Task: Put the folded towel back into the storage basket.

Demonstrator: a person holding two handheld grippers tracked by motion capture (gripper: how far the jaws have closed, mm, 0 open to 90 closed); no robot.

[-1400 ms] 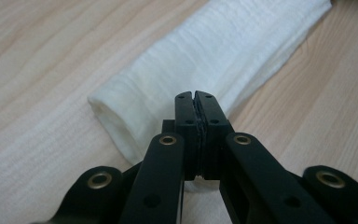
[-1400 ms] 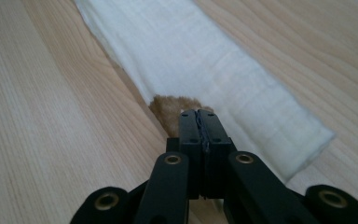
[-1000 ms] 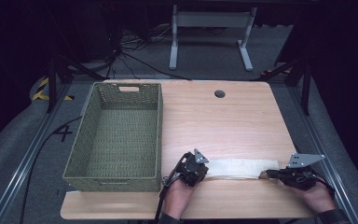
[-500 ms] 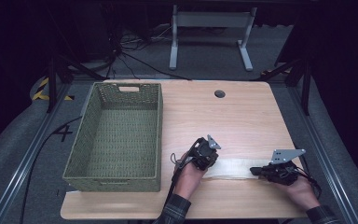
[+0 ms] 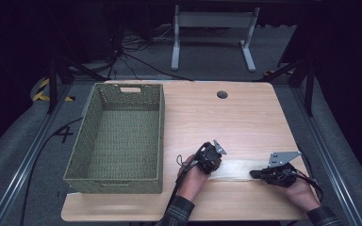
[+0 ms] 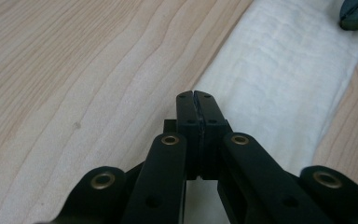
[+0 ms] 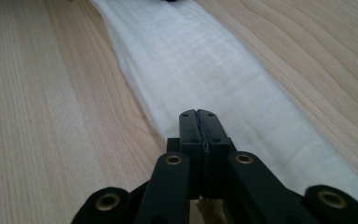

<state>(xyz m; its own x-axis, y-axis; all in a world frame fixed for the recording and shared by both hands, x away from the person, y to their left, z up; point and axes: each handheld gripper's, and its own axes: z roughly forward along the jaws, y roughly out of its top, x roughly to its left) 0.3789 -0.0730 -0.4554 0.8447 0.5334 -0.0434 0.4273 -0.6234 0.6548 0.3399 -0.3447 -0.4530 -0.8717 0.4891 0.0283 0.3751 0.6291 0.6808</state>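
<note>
**Dark room, wood table, cloth strip pinched at both ends**

Pale wood-grain table (image 5: 235,117) under the light, everything around it pretty much black. Metal stand legs (image 5: 212,33) at the back on grey floor, cables trailing across it. Small round hole (image 5: 222,94) near the far edge of the tabletop.

Green woven basket (image 5: 118,136) on the left half of the table, nothing visible inside, cutout handle at the far end.

White cloth (image 5: 238,168), folded into a long narrow strip, lying flat near the front edge, right of the basket and apart from it. Running left to right between the two hands.

Left tongs (image 5: 215,162) at the strip's left end, held from below by a hand in a plaid sleeve. Up close, left tongs (image 6: 195,100) clenched tight, no gap between the jaws, tips right at the edge of the cloth (image 6: 279,88). Looks like a grip on the fabric edge, hard to see the actual pinch.

Right tongs (image 5: 254,173) at the strip's right end, grey plate on top. Up close, right tongs (image 7: 198,119) also clamped together, over the near end of the cloth (image 7: 205,60), which stretches away up the frame. Bit of fabric showing just under the jaws.
</note>
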